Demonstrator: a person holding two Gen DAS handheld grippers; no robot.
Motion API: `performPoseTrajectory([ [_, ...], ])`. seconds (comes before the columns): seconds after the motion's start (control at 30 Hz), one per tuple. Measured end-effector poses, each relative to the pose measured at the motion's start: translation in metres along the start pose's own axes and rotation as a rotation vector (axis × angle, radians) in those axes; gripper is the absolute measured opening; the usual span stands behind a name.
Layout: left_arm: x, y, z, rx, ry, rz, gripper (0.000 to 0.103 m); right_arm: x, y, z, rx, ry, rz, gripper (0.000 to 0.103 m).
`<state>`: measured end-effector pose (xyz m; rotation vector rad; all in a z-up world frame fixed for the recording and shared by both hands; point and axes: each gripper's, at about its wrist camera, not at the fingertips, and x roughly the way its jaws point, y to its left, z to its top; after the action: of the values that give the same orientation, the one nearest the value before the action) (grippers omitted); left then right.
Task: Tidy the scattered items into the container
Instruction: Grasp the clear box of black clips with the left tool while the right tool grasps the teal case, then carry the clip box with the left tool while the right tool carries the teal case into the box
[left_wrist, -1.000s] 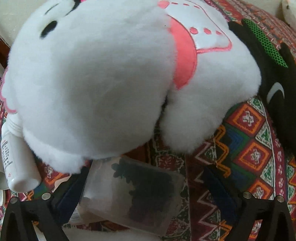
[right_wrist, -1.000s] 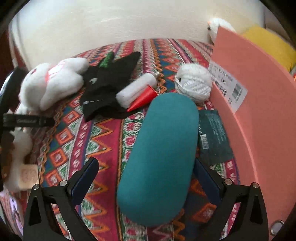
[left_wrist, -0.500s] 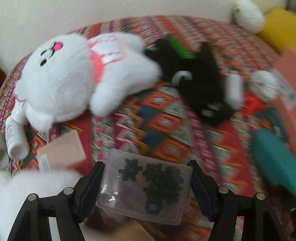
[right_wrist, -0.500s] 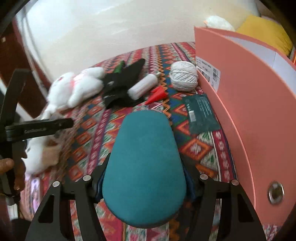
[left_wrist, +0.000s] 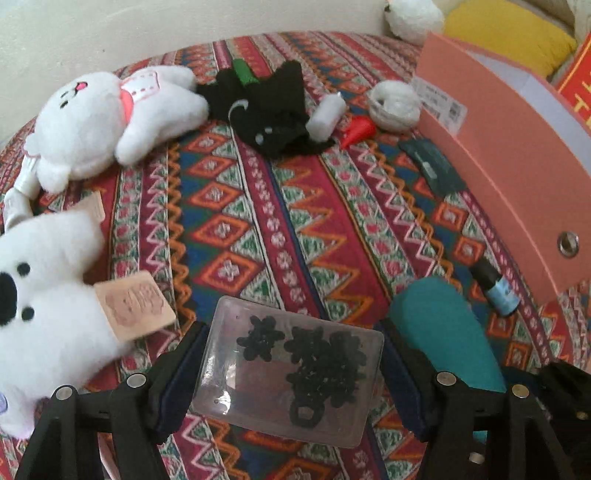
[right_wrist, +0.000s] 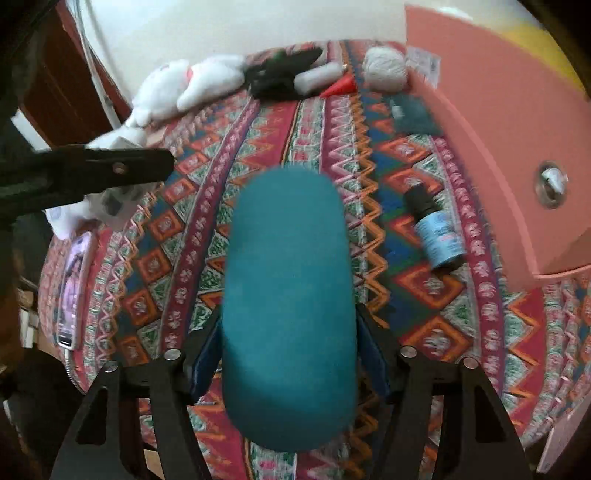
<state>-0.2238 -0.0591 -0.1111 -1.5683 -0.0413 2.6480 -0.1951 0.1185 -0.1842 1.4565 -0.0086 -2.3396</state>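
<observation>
Left tongs (left_wrist: 291, 373) are pinching the clear plastic box (left_wrist: 290, 371) above the patterned bedspread (left_wrist: 258, 206); right tongs (right_wrist: 290, 354) are gripping the teal case (right_wrist: 290, 306), pink container (right_wrist: 498, 122) sitting far right.

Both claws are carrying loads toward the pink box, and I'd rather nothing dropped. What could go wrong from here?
The left claw pinches the clear plastic case by its smooth sides; it may slip. The right claw holds the long teal case near one end, so it could tilt against the pink box wall or knock the blue bottle.
</observation>
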Motion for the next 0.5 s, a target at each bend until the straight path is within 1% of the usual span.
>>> performPoseTrajectory([
  [0.07,-0.001,0.001,-0.002,-0.009,0.0,0.004,0.074,0.008,0.007,0.01,-0.065,-0.01,-0.06,0.074],
  [0.1,-0.002,0.002,-0.002,-0.014,0.0,0.006,0.074,0.011,0.01,0.014,-0.089,-0.01,-0.074,0.075],
  [0.17,-0.004,0.004,-0.004,-0.023,0.0,0.01,0.074,0.017,0.013,0.02,-0.124,-0.003,-0.081,0.072],
  [0.27,-0.006,0.006,-0.006,-0.037,0.0,0.016,0.074,0.016,0.009,0.02,-0.115,-0.009,-0.057,0.072],
  [0.3,-0.006,0.006,-0.007,-0.041,0.001,0.018,0.074,0.015,0.008,0.019,-0.113,-0.016,-0.044,0.074],
  [0.37,-0.004,0.008,-0.01,-0.054,0.009,0.017,0.074,0.017,0.01,0.014,-0.149,-0.035,-0.019,0.084],
  [0.4,-0.003,0.009,-0.011,-0.056,0.012,0.016,0.074,0.021,0.013,0.013,-0.177,-0.046,-0.007,0.095],
  [0.43,-0.002,0.009,-0.013,-0.058,0.016,0.016,0.074,0.024,0.016,0.011,-0.206,-0.058,-0.01,0.103],
  [0.5,-0.002,0.008,-0.015,-0.058,0.016,0.015,0.074,0.026,0.016,0.009,-0.212,-0.07,-0.017,0.103],
])
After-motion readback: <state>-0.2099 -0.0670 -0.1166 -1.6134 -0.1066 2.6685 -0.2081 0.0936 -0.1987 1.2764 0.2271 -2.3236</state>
